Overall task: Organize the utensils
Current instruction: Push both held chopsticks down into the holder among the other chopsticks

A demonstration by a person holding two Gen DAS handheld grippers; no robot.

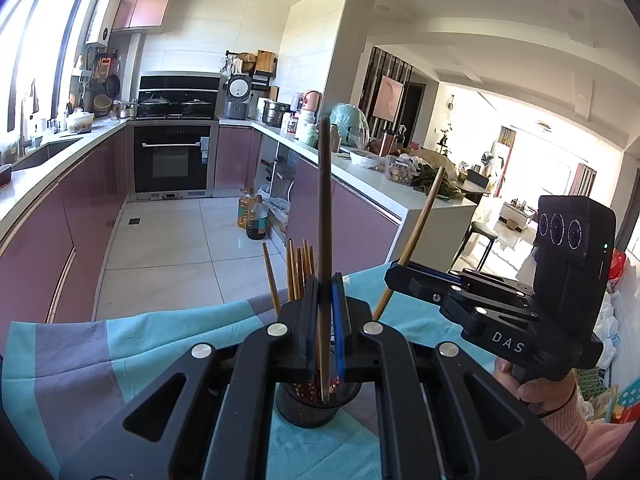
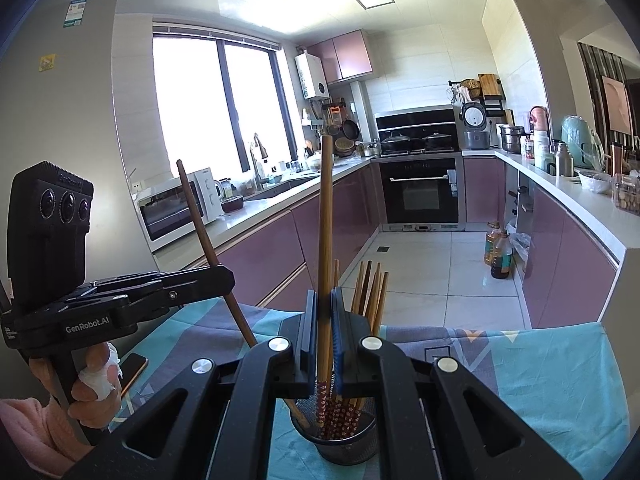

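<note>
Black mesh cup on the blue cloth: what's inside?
The black mesh cup holds a bunch of wooden chopsticks standing upright, some with red flower-patterned ends. The tips at the bottom and the cup's floor are hidden by the mesh wall and the grippers.
</note>
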